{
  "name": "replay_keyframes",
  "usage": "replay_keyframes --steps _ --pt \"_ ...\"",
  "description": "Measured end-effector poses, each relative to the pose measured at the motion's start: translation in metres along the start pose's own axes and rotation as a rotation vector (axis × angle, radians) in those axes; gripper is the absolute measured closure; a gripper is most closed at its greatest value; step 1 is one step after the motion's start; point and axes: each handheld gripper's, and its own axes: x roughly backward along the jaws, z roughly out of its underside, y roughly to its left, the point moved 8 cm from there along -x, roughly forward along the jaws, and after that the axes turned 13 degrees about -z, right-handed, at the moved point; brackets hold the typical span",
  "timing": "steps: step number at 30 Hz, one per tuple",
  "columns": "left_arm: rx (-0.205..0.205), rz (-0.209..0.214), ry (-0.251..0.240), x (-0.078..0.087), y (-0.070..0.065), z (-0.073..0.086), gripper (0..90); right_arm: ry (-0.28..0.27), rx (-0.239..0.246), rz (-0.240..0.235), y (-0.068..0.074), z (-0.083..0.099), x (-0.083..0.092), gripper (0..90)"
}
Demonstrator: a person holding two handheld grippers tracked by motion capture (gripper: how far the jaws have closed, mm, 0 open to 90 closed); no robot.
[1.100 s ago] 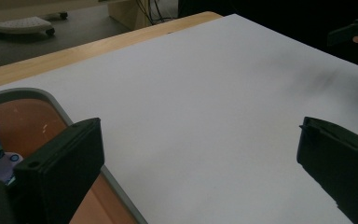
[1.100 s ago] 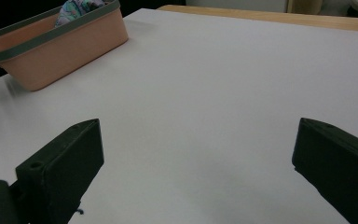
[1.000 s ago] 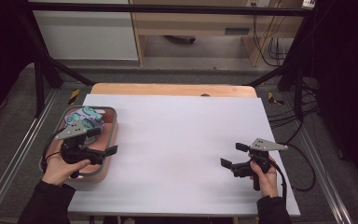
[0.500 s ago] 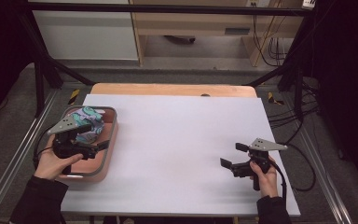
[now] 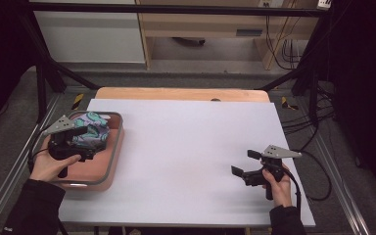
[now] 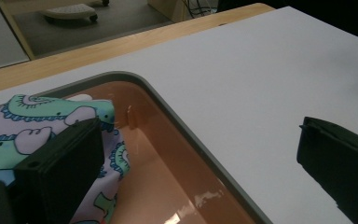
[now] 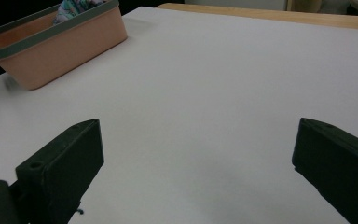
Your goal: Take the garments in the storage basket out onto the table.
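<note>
Reaching with spread fingers (image 6: 58, 179), the left gripper (image 5: 78, 142) meets a soft, probably light cloth (image 6: 37, 121); pinch a raised fold.

Black sleeves on both forearms. Left gripper (image 5: 90, 142) and right gripper (image 5: 245, 164): black blocky jaws, grey three-cornered top plates, black trailing cables.

Patterned cloth (image 5: 92, 131): soft fabric, lilac ground with teal and green elephant print, bunched in a loose heap. Lies in the far end of the tub. Tub (image 5: 111, 161): salmon-pink plastic, grey rim, rounded corners, upright at the worktop's left edge.
</note>
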Motion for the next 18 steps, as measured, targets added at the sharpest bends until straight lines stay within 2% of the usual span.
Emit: replay_keyframes --steps 1,6,7,12,18 --pt "0.004 -0.018 0.011 -0.002 0.006 0.0 0.2 0.002 0.0 -0.001 0.0 0.0 0.0 2.5" --pt "0.007 -0.04 0.029 -0.007 0.015 0.002 0.3 0.002 -0.001 0.0 0.0 0.0 0.0 2.5" --pt "0.007 -0.056 0.038 -0.009 0.02 0.004 0.3 0.005 -0.001 0.0 0.0 0.001 0.0 2.4" --pt "0.02 -0.079 0.055 -0.016 0.029 0.006 0.2 0.005 0.0 0.001 0.0 0.001 0.0 2.5" --pt "0.031 -0.128 0.092 -0.027 0.045 0.012 0.2 0.006 -0.001 0.002 -0.001 0.001 0.0 2.5"
